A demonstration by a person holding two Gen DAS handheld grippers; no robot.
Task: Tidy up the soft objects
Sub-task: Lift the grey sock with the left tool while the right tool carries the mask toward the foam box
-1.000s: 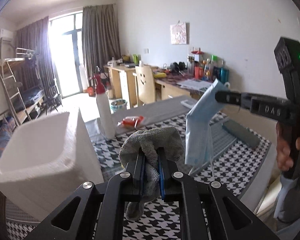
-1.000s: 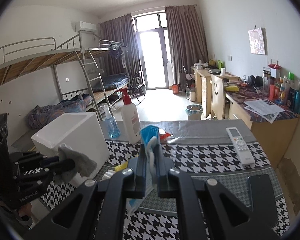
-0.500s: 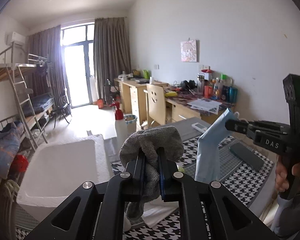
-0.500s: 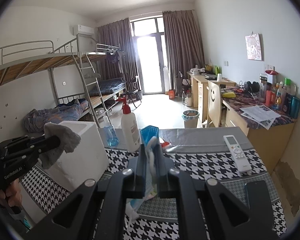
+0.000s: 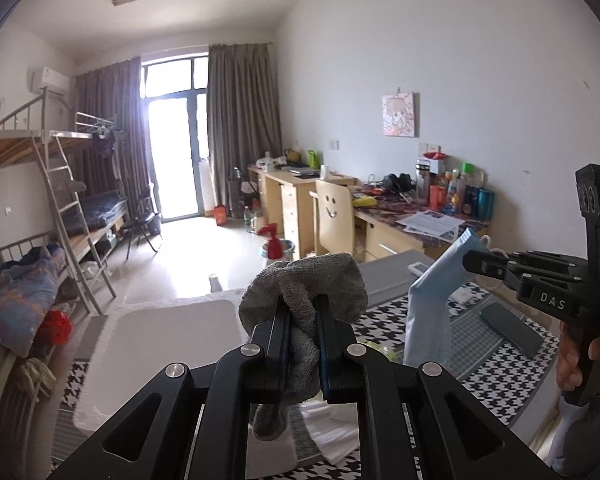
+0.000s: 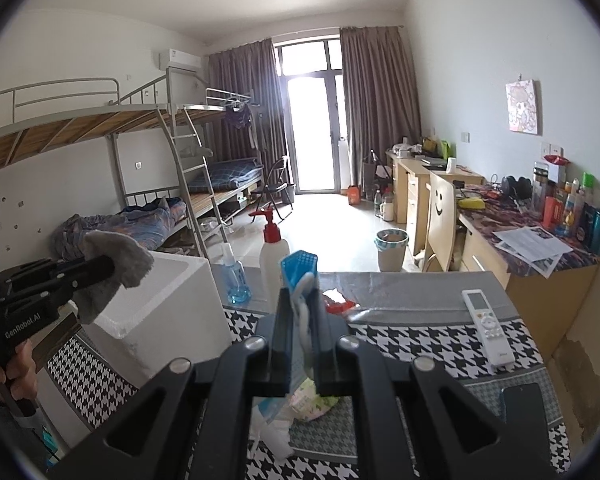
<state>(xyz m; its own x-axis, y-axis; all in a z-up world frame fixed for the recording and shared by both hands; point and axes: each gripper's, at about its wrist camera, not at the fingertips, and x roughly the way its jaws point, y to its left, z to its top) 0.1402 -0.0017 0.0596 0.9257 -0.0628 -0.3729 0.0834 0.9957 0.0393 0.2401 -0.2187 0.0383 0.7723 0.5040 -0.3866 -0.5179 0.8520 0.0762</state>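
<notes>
Soft items, two in hand, both held above the tabletop (image 6: 420,344), which carries a black-and-white houndstooth cover.

White foam box (image 6: 160,304): largest item on the tabletop, at its left end, open at the top. In the left wrist view the box (image 5: 160,344) sits below and just left of the left claw.

Left claw (image 5: 303,344): pressed together on a grey towel (image 5: 304,300). Cloth bunches above the fingertips and a tail hangs below them. From the right wrist view the same claw (image 6: 112,266) and towel (image 6: 112,268) sit over the near left rim of the box. Body lettering reads "GenRobot.AI".

Right claw (image 6: 302,320): pinching a light blue face mask (image 6: 298,280) by its upper edge. In the left wrist view the mask (image 5: 432,312) hangs down from the claw (image 5: 466,264), clear of the tabletop, just right of the towel. Body lettering reads "DAS"; a green light shows on the handle.

Smaller items on the tabletop: white pump bottle with red head (image 6: 272,256) and blue-liquid bottle (image 6: 236,280) just beside the box; white remote control (image 6: 486,326) and dark phone (image 6: 524,404) toward the right; white tissue and a small printed packet (image 6: 312,398) under the right claw. Packet print not legible.
</notes>
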